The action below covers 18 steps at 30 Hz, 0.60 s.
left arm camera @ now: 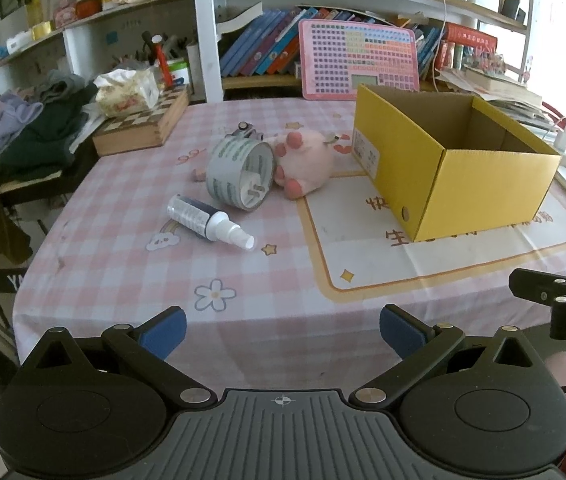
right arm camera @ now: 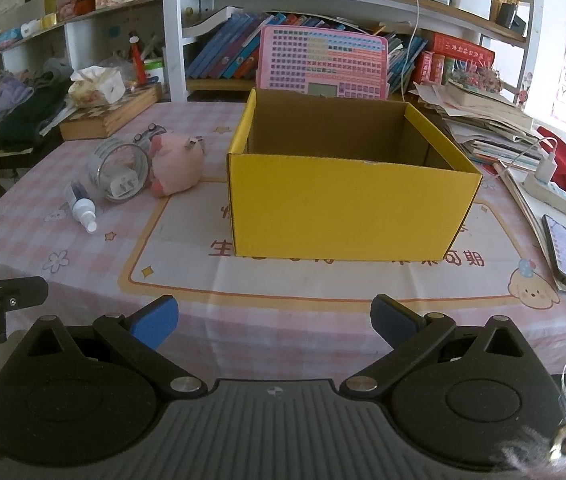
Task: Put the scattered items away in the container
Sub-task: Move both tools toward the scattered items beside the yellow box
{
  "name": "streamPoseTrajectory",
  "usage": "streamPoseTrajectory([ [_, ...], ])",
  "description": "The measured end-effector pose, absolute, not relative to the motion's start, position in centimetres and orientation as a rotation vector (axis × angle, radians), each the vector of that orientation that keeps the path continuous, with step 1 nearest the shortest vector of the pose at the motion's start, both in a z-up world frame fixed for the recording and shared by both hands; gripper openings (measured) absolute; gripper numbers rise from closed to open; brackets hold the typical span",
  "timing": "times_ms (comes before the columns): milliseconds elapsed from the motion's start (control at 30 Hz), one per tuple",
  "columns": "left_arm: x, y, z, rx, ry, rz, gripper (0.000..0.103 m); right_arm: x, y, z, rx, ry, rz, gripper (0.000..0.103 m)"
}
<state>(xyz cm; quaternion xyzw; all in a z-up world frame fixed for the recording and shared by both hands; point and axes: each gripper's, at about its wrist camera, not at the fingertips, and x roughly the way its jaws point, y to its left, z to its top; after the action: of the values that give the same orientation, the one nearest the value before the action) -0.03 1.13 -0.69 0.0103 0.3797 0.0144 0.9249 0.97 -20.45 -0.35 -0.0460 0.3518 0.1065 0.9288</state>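
The yellow cardboard box (right arm camera: 353, 208) stands open-topped on the cream panel of the pink checked tablecloth (right arm camera: 35, 216) that covers the table, and as far as its inside shows it holds nothing. The scattered items lie in a cluster to the left of it, on the cloth. Nearest the box is a pink plush toy (left arm camera: 303, 162), lying on its side just beside the box's left wall. A roll of grey tape (left arm camera: 241, 174) stands on edge against the plush, touching it, and a small white charger plug (right arm camera: 121, 187) shows through the roll's core in the right wrist view. Behind the roll lies a small metal item (left arm camera: 246, 132); what it is cannot be told. In front of the roll, apart from it, a white spray bottle (left arm camera: 209, 222) lies flat with its nozzle toward the table's near edge.

The left tool (left arm camera: 283, 334) hangs over the near edge of the table with its blue-padded fingers spread wide and nothing between them. The right tool (right arm camera: 274, 326) faces the front of the box, likewise spread wide and holding nothing.

Farther back, a wooden chessboard case (left arm camera: 141, 128) carries a tissue pack (left arm camera: 127, 92), and a pink keypad toy (right arm camera: 323, 66) leans against the bookshelf. A phone (right arm camera: 563, 250) lies at the table's right edge.
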Motion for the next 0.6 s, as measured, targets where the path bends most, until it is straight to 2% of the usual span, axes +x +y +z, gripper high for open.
streamPoseTrajectory([
  [600,-0.05,0.87,-0.71,0.031,0.789,0.024,0.103,0.81,-20.31,-0.17,-0.105,0.719,0.229,0.103],
])
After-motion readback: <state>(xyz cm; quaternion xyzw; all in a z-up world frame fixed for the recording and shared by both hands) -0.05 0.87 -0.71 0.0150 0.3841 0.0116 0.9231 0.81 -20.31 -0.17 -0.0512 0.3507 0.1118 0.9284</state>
